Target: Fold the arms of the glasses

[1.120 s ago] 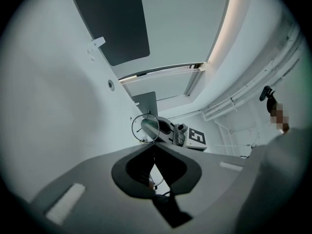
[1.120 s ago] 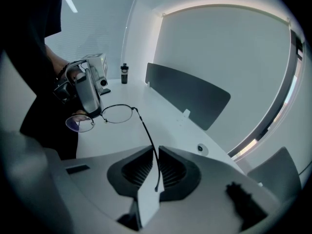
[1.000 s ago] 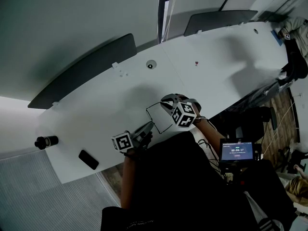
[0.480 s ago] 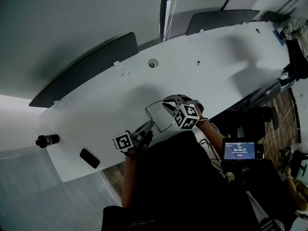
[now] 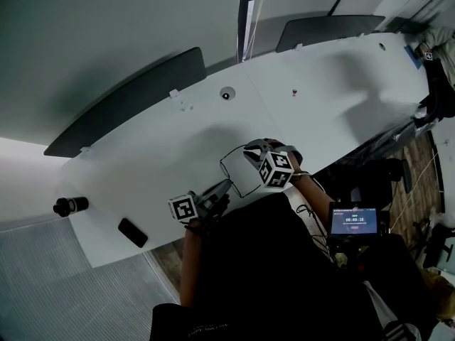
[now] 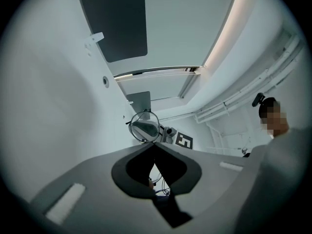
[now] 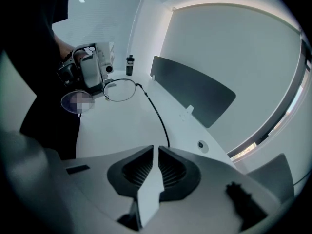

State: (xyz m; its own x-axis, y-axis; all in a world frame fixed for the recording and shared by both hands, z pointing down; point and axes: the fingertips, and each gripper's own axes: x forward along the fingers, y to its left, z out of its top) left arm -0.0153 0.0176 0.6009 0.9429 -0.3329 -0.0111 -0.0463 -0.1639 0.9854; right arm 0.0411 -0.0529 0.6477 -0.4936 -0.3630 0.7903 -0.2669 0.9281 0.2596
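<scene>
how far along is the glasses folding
No arm looks folded yet. In hand: the left gripper, jaws shut, holds the glasses by a lens rim; the right gripper pinches the tip of one arm, which juts straight out. Left: swing that arm in, then the other.

The head camera looks from high above the long white curved table (image 5: 142,148), facing steeply down at its near edge. The left gripper (image 5: 224,185) camera sits low and close, facing along its jaws to the right. The right gripper (image 5: 250,151) camera faces back the opposite way. Both catch the thin black wire-rimmed glasses (image 7: 120,90) and each other's gripper.
</scene>
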